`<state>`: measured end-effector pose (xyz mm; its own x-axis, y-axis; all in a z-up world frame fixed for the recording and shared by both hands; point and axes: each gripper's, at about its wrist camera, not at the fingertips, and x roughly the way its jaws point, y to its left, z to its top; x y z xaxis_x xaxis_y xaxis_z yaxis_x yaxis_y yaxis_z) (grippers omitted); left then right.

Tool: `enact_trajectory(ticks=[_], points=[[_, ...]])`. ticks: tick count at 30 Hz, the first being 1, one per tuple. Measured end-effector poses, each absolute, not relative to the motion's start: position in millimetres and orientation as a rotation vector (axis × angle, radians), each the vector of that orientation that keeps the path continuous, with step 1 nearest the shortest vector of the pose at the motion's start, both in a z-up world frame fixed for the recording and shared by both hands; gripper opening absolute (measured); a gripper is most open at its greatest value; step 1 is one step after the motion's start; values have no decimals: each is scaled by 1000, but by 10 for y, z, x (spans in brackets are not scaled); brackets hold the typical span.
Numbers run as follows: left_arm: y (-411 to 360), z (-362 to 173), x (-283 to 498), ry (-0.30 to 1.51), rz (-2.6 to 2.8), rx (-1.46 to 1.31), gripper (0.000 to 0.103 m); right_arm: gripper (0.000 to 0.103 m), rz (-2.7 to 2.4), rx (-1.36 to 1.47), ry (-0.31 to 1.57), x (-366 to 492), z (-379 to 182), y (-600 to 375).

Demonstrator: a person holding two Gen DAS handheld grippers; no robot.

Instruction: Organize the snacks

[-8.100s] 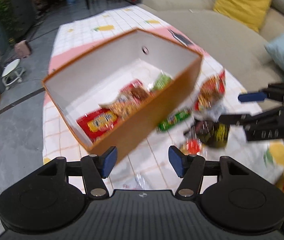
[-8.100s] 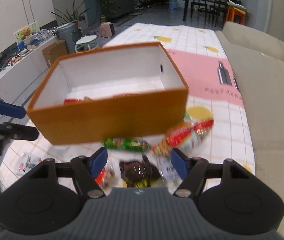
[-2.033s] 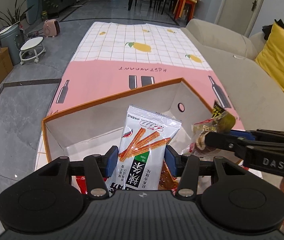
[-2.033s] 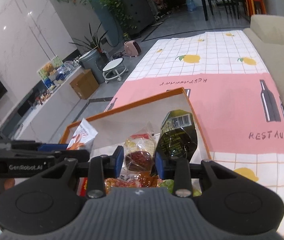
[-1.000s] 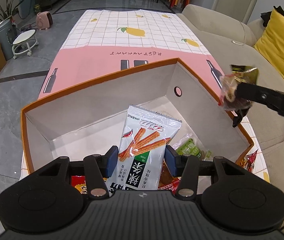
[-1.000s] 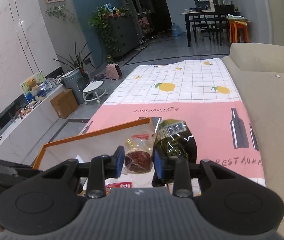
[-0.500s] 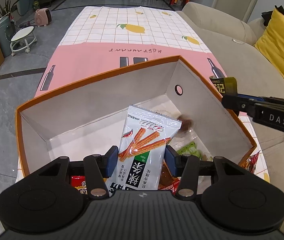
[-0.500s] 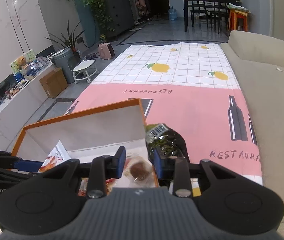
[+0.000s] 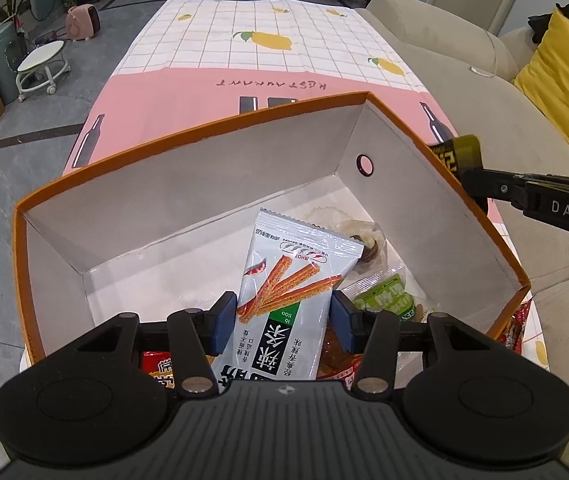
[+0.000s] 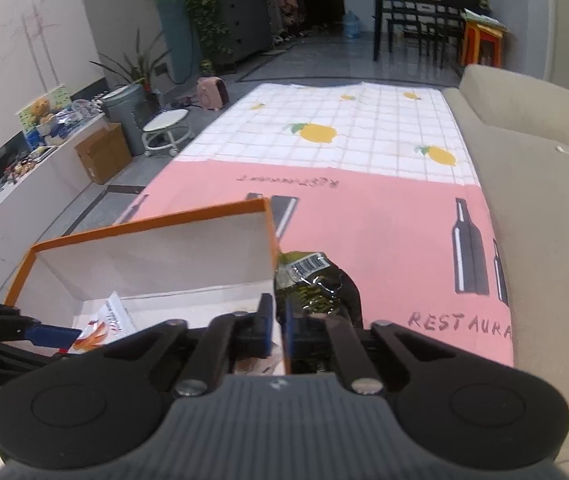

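An orange box (image 9: 204,132) with a white inside stands on the tablecloth and holds several snack packets. My left gripper (image 9: 280,316) is shut on a white and green snack-stick packet (image 9: 288,300) and holds it over the near part of the box. My right gripper (image 10: 278,322) is shut on a dark green packet (image 10: 316,280) at the box's right wall (image 10: 270,240). In the left wrist view the dark packet (image 9: 456,154) sticks out just outside that wall. A clear-wrapped brown snack (image 9: 364,240) lies on the box floor.
A pink and white checked tablecloth (image 10: 364,200) covers the long table. A beige sofa (image 10: 544,200) runs along the right with a yellow cushion (image 9: 564,80). More packets (image 9: 518,320) lie outside the box at its near right corner.
The clear-wrapped brown snack has dropped from my right gripper into the box. The right jaws have closed further on the dark green packet. The left gripper still holds its packet.
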<state>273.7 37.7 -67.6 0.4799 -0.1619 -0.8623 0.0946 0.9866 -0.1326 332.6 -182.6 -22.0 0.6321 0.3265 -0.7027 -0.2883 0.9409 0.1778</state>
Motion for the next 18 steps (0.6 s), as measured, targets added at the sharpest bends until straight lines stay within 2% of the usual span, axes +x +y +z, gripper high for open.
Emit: enact_trajectory(ticks=[5, 9, 11, 13, 15, 18], points=[[382, -718, 2744, 1070, -156, -69, 57, 2, 346, 33, 816, 3324, -254, -1804], [386, -777, 2764, 1094, -148, -62, 57, 12, 342, 20, 830, 3346, -281, -1762], [395, -808, 2769, 1104, -144, -61, 58, 13, 349, 34, 825, 3340, -278, -1754], [404, -838, 2768, 1116, -134, -59, 59, 21, 349, 26, 815, 3326, -261, -1730], [417, -857, 2761, 1124, -128, -57, 59, 21, 353, 14, 806, 3310, -250, -1706], [432, -865, 2743, 1123, -121, -46, 64, 21, 356, 5, 809, 3304, -245, -1689]])
